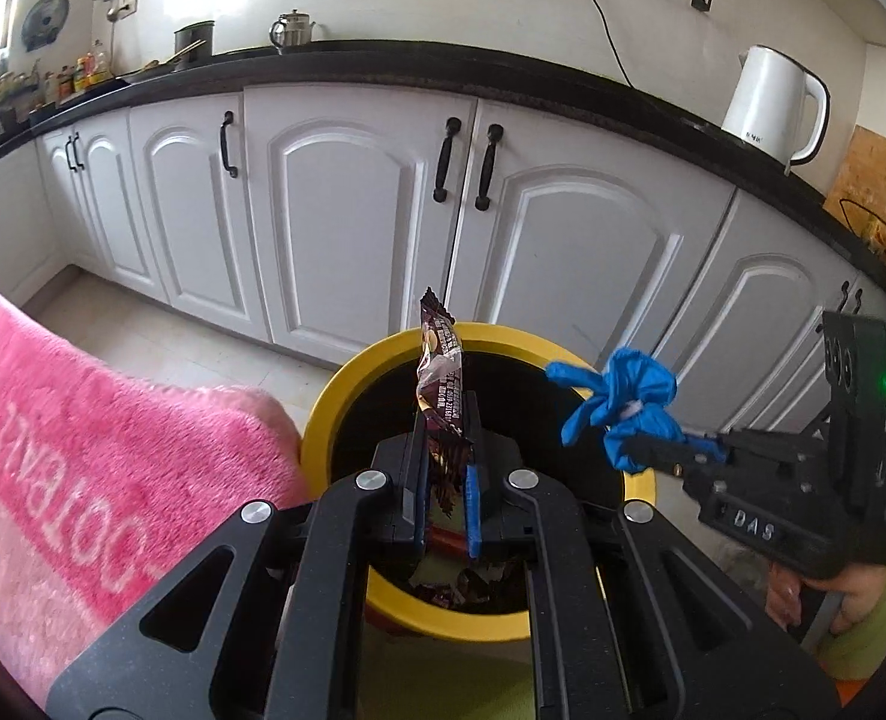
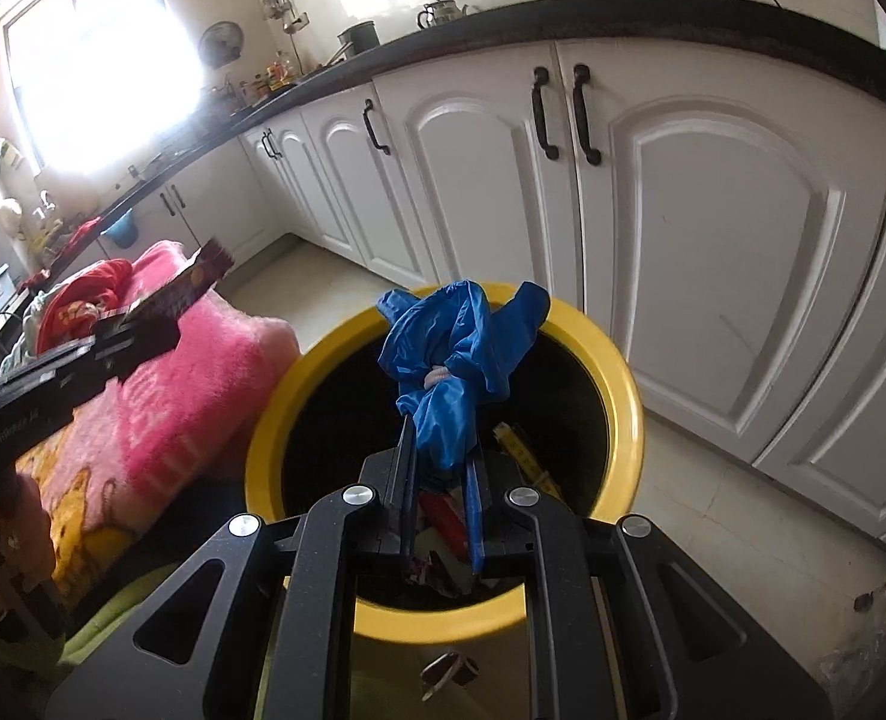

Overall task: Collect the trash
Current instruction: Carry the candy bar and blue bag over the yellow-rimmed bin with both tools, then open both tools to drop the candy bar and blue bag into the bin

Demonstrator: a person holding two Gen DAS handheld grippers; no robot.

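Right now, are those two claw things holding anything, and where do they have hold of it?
Left gripper pinches a brown snack wrapper by its lower end; right gripper pinches a crumpled blue glove by its bottom edge.

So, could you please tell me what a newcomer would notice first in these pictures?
The yellow-rimmed trash bin stands central on the floor before white cabinets. Above its mouth, the right gripper is shut on a crumpled blue glove, and the left gripper on a brown snack wrapper. A pink blanket lies beside the bin.
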